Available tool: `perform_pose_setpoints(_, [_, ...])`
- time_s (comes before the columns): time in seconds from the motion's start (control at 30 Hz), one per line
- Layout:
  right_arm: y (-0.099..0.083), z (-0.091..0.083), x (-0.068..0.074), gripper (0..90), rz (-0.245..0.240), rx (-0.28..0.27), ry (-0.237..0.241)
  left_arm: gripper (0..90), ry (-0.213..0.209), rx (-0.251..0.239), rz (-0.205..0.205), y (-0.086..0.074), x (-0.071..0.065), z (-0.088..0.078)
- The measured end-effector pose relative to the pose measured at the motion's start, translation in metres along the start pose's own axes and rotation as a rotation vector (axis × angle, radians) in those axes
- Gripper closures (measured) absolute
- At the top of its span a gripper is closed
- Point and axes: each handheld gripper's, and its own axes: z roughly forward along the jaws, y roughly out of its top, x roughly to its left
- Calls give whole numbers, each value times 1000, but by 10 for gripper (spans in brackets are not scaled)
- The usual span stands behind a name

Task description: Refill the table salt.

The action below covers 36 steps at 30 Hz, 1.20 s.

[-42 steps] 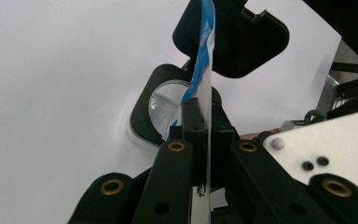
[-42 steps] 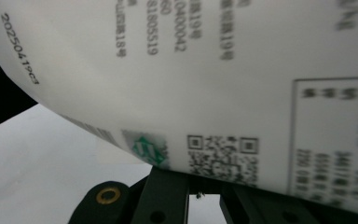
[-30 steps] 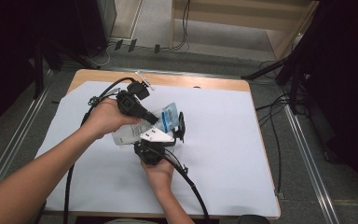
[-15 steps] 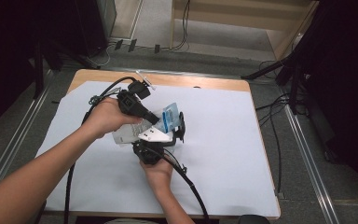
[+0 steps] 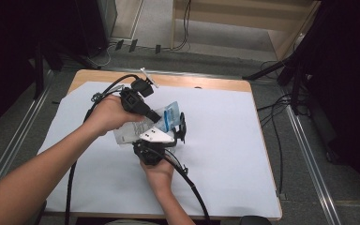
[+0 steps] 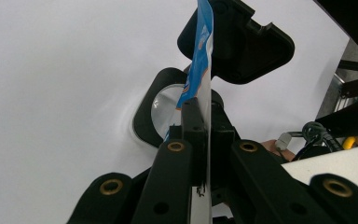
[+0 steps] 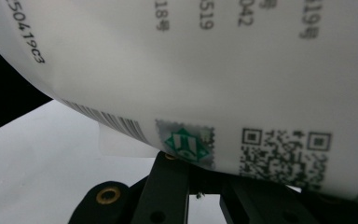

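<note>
High view: both claws (image 5: 161, 123) clamped on packet (image 5: 168, 118).

Both forearms reach in from the near edge. The left hand (image 5: 107, 114) holds the left gripper (image 5: 161, 121) angled down to the right, jaws clamped together. The right hand (image 5: 158, 171) points the right gripper (image 5: 182, 132) away, jaws likewise closed.

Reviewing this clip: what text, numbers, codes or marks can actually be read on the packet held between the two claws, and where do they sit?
On the white back of the packet, right gripper view:
"50419C3", cut off at the edge
"18", "519", "042", "419": line ends, the rest out of frame
Barcode: unreadable
QR code: blurred
Green diamond stamp: blurred
Blue front, left gripper view: edge-on, unreadable
</note>
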Motion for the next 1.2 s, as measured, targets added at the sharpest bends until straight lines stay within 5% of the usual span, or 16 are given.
perform_pose_setpoints(0.43, [-2,4,1,900,-23,13,2,900,-32,28,-19,4,-1,1])
perform_pose_setpoints(1.2, [-1,3,0,900,-28,21,-4,900,-51,-13,-38,2,2,-1])
